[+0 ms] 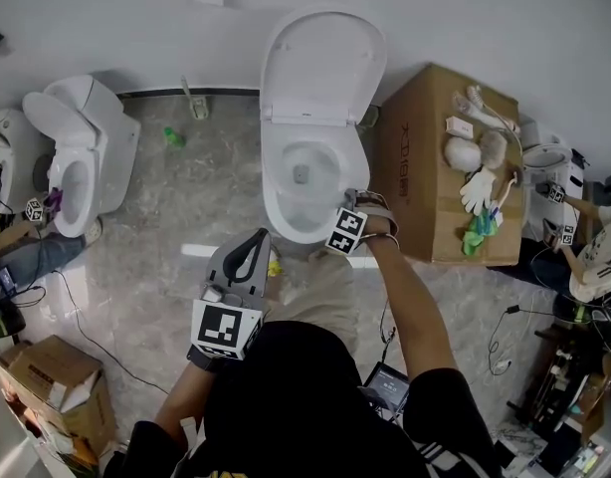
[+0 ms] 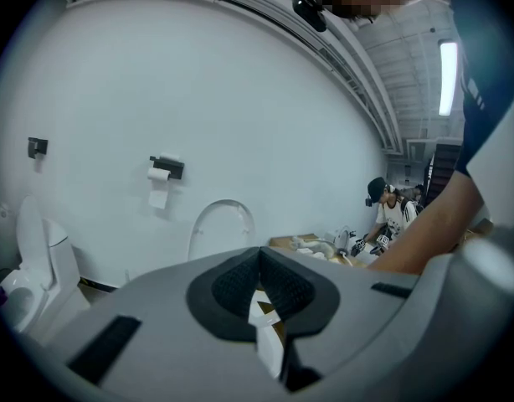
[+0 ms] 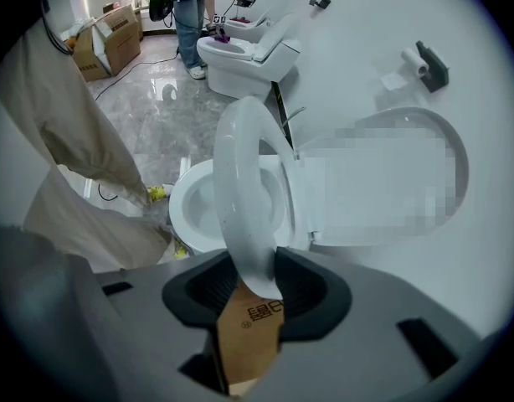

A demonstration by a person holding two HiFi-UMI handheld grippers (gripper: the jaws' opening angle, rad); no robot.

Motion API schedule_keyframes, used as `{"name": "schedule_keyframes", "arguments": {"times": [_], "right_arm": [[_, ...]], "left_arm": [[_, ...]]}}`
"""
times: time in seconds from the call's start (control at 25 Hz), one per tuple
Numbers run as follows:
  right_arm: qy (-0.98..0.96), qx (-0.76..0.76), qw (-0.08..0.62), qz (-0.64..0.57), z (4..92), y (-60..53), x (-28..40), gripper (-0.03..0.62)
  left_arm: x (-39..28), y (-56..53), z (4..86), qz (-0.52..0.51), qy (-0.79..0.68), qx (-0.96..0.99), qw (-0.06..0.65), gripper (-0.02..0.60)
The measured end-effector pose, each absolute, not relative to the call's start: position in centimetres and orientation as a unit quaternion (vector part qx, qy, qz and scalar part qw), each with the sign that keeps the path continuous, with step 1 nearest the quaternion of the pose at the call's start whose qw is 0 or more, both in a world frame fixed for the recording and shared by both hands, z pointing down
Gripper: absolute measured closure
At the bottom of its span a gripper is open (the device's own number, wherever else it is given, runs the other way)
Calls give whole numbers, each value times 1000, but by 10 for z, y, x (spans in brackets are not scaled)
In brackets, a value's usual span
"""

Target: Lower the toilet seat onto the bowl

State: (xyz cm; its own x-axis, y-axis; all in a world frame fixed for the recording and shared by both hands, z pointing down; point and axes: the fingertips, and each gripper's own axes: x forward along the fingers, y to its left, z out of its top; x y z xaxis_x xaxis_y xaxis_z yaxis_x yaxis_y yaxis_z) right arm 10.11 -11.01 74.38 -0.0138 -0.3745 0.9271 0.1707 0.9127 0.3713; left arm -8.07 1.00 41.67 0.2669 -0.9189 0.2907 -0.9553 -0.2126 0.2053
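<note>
A white toilet stands against the wall with its lid (image 1: 323, 63) raised above the bowl (image 1: 281, 212). My right gripper (image 1: 347, 201) is at the bowl's front right. In the right gripper view it (image 3: 255, 287) is shut on the front edge of the white seat ring (image 3: 240, 182). The ring stands tilted between the bowl (image 3: 190, 212) and the lid. My left gripper (image 1: 262, 237) hovers in front of the bowl, pointing up, shut and empty. Its pads (image 2: 240, 285) meet, and the lid (image 2: 222, 224) shows beyond them.
A cardboard box (image 1: 425, 177) with gloves and brushes on top stands just right of the toilet. A second toilet (image 1: 79, 157) is at the left. A green bottle (image 1: 172, 137) lies on the floor. Another box (image 1: 47, 371) sits at lower left. Cables trail at the right.
</note>
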Motion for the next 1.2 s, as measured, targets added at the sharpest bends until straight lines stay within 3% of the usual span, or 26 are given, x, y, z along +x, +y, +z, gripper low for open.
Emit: {"name": "schedule_keyframes", "arguments": {"times": [1.2], "right_arm": [[-671,31,721,-169,792,-65,111,425]], "left_arm": [[-80,11,466,79,-600,770,205,571]]}}
